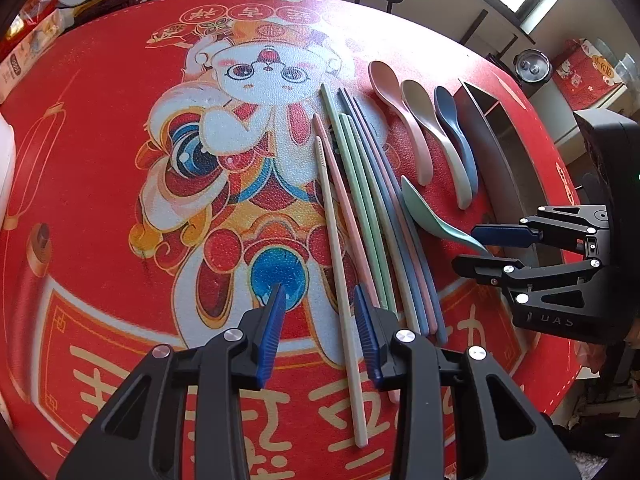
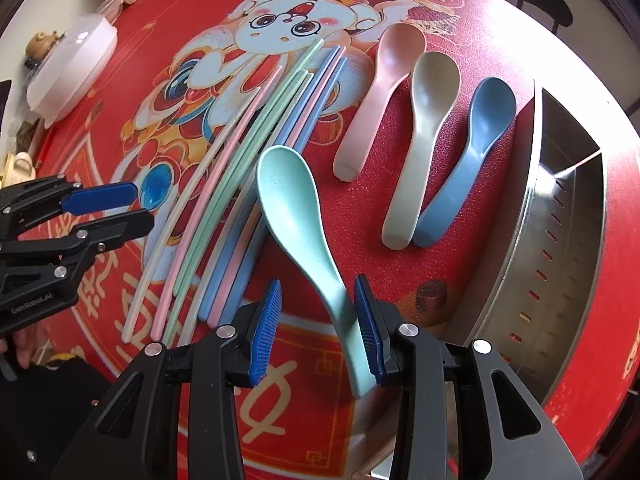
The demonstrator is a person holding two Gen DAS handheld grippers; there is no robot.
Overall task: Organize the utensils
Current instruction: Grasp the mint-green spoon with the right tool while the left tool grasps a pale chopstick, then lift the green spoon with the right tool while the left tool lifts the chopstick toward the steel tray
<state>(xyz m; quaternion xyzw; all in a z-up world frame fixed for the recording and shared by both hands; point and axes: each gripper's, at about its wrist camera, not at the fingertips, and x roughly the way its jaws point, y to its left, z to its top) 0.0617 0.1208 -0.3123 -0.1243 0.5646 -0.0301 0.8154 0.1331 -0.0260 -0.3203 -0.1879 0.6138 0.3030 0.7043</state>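
Several pastel chopsticks [image 1: 360, 208] lie side by side on the red printed table mat [image 1: 100, 160]. My left gripper [image 1: 319, 292] points down over their near ends. Its jaws stand apart around the beige chopstick [image 1: 340, 280], which runs close to the right pad with a gap on the other side. The green spoon [image 2: 288, 200] lies beside the chopsticks. Its handle sits between the pads of my right gripper [image 2: 318, 284], against the right pad and clear of the left one. Each gripper shows in the other's view: the right gripper [image 1: 466, 247] and the left gripper [image 2: 142, 206].
Pink spoon [image 2: 380, 92], beige spoon [image 2: 424, 120] and blue spoon [image 2: 472, 152] lie in a row right of the chopsticks. A steel perforated holder [image 2: 560, 220] stands at the table's right edge. A white lidded dish [image 2: 72, 68] sits far left.
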